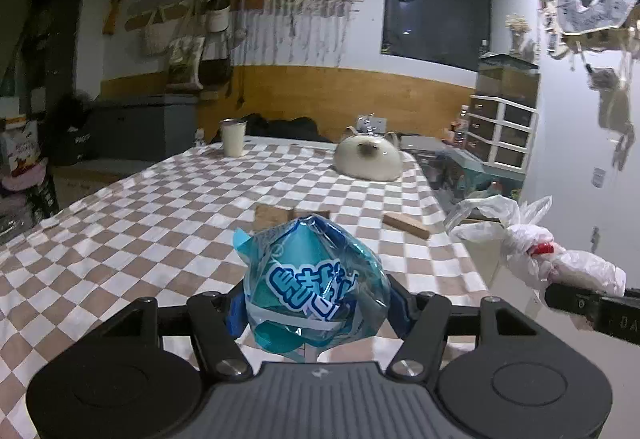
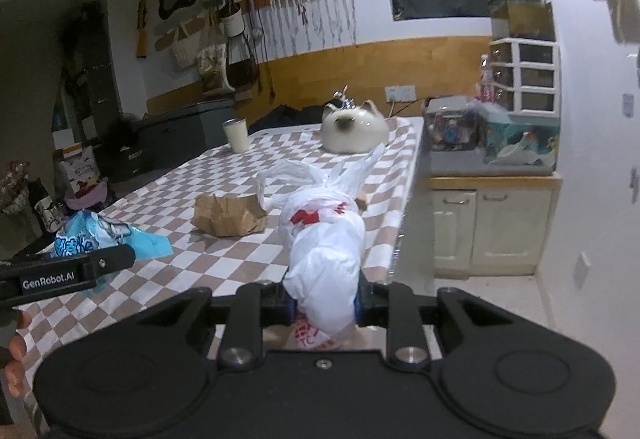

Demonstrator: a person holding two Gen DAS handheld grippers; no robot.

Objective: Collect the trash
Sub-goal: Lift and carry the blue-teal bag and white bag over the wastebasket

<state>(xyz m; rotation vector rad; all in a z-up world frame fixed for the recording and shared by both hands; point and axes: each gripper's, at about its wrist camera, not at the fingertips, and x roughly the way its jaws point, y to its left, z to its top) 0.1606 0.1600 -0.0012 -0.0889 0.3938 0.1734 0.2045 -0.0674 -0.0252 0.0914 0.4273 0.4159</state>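
Checkered table (image 1: pixel 132 223) below both loads, trash lifted clear of it.

Right gripper (image 2: pixel 324 303) pinching white plastic bag (image 2: pixel 324 251), jaws pressed tight; keep squeeze, loose tails could snag.

Left gripper (image 1: pixel 316 309) clamped on crumpled blue snack wrapper (image 1: pixel 316 279), jaws part-spread around bulk; slippery film, carry level.

Brown paper bag (image 2: pixel 228 215) and wooden block (image 1: pixel 406 225) remain on cloth.

Hidden: no bin in either view; pads buried under both loads; room dim.
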